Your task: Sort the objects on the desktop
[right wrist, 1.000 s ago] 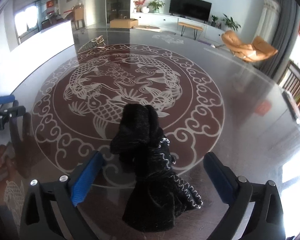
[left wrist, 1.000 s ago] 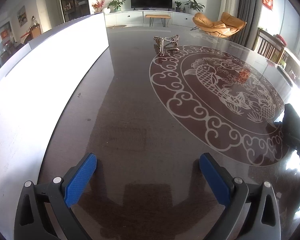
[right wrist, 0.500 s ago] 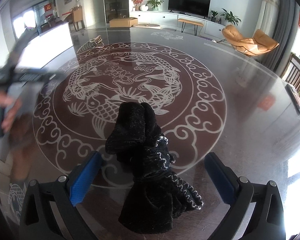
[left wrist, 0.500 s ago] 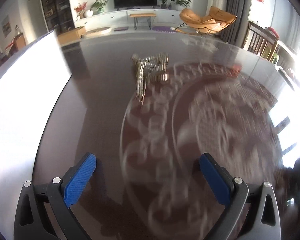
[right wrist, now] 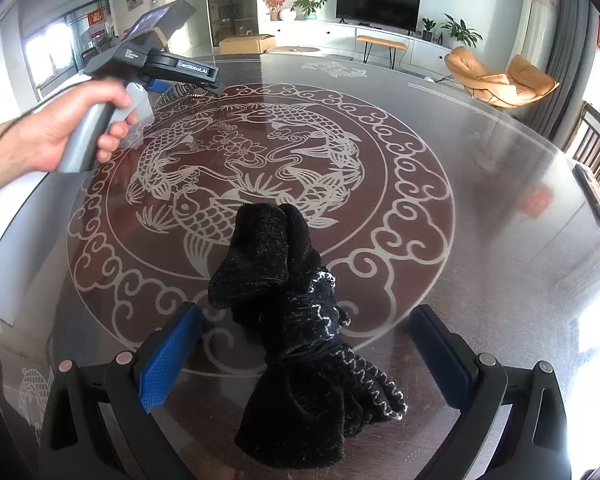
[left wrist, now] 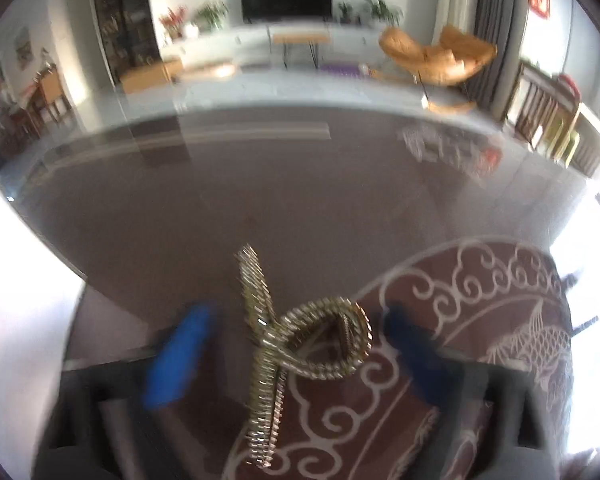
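Note:
A gold, toothed hair claw clip (left wrist: 300,344) lies on the dark glass table (left wrist: 260,208), at the rim of its carved medallion. My left gripper (left wrist: 296,356) straddles the clip. Its blurred blue pads (left wrist: 180,356) are closing, with gaps still showing on both sides of the clip. In the right wrist view a hand holds that left gripper (right wrist: 192,88) at the far left of the table, and the clip is mostly hidden under it. A bundle of black knitted fabric (right wrist: 296,304) lies between the open fingers of my right gripper (right wrist: 304,356), and the pads do not touch it.
The round table carries a fish medallion (right wrist: 256,152) at its centre. A white panel (left wrist: 20,300) borders the table on the left. Chairs (right wrist: 596,156) stand beyond the right edge. The person's hand (right wrist: 60,128) reaches in from the left.
My left gripper has travelled across the table to the gold clip, which now sits between its fingers, and the fingers have drawn closer together. The right gripper and the black fabric have stayed put.

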Demonstrator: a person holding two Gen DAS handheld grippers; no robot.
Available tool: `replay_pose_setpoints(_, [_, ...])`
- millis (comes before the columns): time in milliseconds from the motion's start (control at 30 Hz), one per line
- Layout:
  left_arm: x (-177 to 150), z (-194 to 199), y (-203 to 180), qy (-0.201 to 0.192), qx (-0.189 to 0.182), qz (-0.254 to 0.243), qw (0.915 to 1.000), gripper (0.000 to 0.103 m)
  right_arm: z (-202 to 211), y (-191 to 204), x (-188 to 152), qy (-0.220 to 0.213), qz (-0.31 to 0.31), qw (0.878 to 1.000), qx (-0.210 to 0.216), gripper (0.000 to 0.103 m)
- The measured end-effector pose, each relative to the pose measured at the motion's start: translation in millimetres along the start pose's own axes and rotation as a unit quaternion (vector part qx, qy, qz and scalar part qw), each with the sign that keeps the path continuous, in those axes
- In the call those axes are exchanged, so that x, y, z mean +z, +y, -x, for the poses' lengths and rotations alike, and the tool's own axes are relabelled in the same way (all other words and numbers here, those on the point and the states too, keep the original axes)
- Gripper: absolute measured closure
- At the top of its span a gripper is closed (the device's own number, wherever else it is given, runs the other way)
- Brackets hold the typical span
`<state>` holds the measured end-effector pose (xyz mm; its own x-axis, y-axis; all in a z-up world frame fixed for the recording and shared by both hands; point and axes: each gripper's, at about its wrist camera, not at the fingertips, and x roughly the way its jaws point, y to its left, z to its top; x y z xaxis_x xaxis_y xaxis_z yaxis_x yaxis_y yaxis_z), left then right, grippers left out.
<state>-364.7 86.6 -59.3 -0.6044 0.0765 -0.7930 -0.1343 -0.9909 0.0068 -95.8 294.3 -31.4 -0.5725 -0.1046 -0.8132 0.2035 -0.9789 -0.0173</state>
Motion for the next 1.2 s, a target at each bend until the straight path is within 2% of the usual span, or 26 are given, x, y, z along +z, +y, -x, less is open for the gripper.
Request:
replay_pose_setpoints(200, [-28.3,26.9,11.3,-0.009,-0.006,0.018,0.9998,0.057,0.7,-0.8,-0.4,0.000,0.000,1.000,0.000,0.000])
replay_pose_setpoints(333, [-78.4,63.6,12.5,-0.009,-0.002,0.021,0.9997,0.057,0.8,-0.9,-0.5,0.000,0.000,1.000,0.000,0.000])
replay_pose_setpoints(467, [-137.9,110.5,1.9,-0.007,-0.003,0.013,0.9999,0.056,0.8,-1.3,-0.4,0.000,0.000,1.000,0.000,0.001])
replay_pose_setpoints(633, [-194.3,153.8,-14.3,-0.007,-0.010,0.003,0.9999,0.056,1.7,-1.0,-1.6,-0.001,0.001,1.000,-0.004,0.001])
replay_pose_setpoints(767, [-212.3,167.1,-17.7,-0.007,-0.010,-0.001,0.9999,0.056,2.2,-1.1,-2.5,-0.001,0.001,1.000,-0.004,0.000])
replay_pose_setpoints(1200, [-221.2,171.2,-14.7,-0.009,-0.014,-0.008,0.9998,0.054,3.2,-2.5,-3.2,0.000,0.000,1.000,-0.003,0.001])
